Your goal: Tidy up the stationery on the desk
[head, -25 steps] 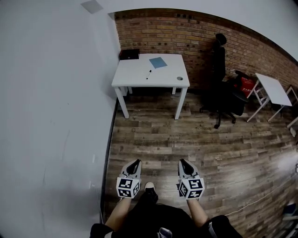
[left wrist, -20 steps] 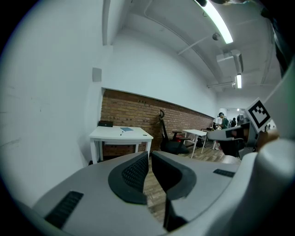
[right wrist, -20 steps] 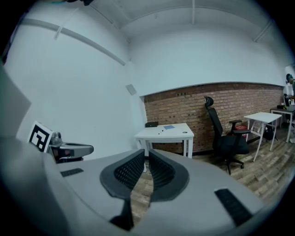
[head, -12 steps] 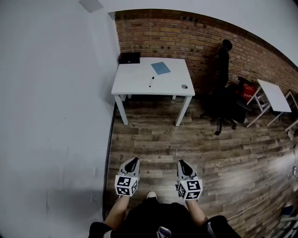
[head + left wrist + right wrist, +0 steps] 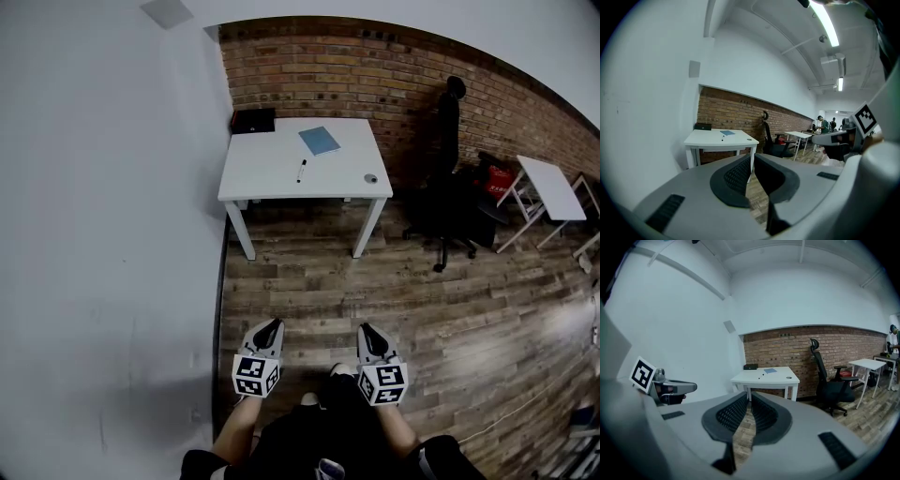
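Steadily, the white counter [image 5: 267,173] is being approached, seen slightly nearer than a second ago. Jaws of the left gripper [image 5: 274,327] and right gripper [image 5: 366,329] are carried closed, empty. Pen [image 5: 301,171] and blue notebook [image 5: 320,141] lie on it, well ahead, untouched.

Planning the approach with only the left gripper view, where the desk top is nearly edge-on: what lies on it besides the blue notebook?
Observer: In the head view a pen lies near the white desk's middle, just in front of the blue notebook, not touching it.
Operator: Anything else loose?
Observer: A small round object sits near the desk's near right corner.
Operator: Is the right gripper free?
Observer: Yes; the right gripper view shows its jaws shut, with nothing between them.
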`<action>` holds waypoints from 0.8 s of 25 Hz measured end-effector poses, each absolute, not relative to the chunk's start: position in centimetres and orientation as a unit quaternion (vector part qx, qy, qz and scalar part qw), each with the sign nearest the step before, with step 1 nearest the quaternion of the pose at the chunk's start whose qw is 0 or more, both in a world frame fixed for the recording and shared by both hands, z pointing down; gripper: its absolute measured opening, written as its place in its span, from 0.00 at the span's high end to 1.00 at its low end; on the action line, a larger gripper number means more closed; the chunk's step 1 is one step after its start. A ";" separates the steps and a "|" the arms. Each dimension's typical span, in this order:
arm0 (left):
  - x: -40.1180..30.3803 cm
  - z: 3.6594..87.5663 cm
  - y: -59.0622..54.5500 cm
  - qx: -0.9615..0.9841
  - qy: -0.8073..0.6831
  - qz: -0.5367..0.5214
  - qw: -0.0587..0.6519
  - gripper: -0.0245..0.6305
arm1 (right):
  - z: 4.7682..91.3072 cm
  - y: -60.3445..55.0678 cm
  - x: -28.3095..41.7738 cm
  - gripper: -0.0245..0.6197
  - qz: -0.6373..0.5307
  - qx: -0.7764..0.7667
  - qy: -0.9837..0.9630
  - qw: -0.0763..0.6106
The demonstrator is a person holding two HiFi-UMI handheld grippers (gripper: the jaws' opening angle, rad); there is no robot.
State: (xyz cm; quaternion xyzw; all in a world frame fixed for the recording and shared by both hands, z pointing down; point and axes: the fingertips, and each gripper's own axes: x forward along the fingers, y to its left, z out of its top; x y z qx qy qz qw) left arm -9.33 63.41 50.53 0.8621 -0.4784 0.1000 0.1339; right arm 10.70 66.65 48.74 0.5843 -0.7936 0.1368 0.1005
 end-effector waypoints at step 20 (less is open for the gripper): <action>-6.5 50.2 45.8 0.845 -0.505 0.112 0.137 0.91 | 49.4 46.4 12.9 0.92 0.141 0.547 -0.819 0.097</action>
